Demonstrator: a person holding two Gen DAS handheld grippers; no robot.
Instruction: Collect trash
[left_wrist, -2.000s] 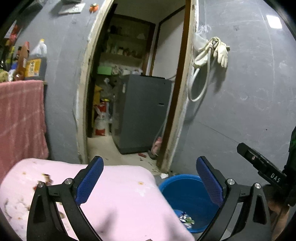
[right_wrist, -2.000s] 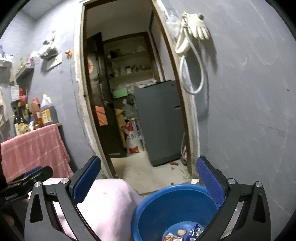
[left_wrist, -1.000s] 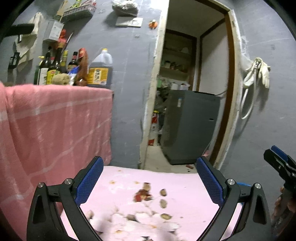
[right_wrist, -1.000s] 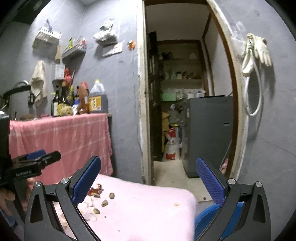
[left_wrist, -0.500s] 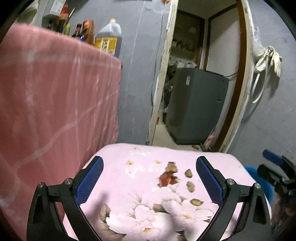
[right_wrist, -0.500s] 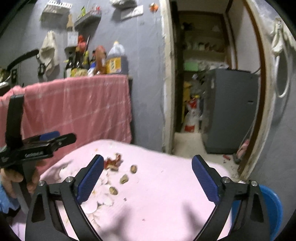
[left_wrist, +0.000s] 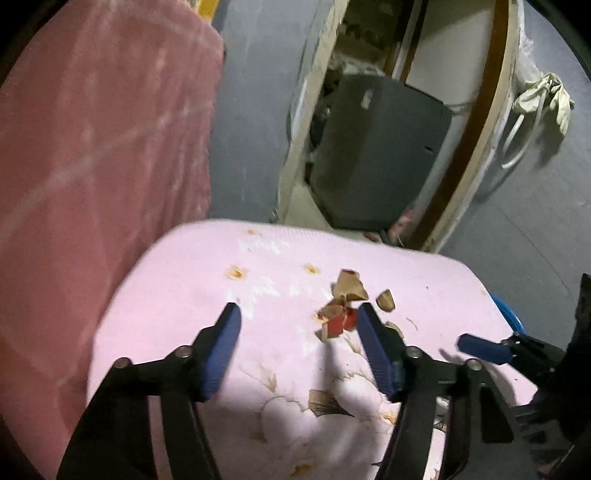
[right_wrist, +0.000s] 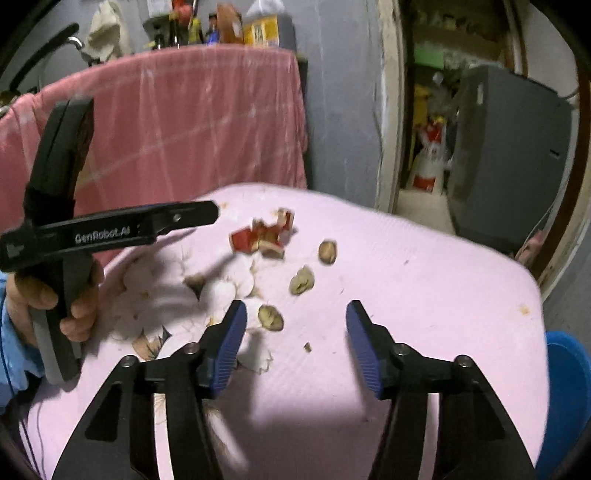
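Both tongs (left_wrist: 299, 334) (right_wrist: 295, 334) spread over scrap-strewn pink cloth (right_wrist: 406, 288), open doorway (left_wrist: 369, 110) behind

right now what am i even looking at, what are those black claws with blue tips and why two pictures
Each picture comes from a camera fixed on a hand-held gripper, looking out along its two blue-padded fingers. A person holds one in each hand; no robot arm is involved. The left gripper and the right gripper are both open and hold nothing. In the right view you also see the person's left hand gripping the other tool. Below lies a pink floral cloth with trash: red wrapper scraps and nut shells. A blue tub stands beside it.
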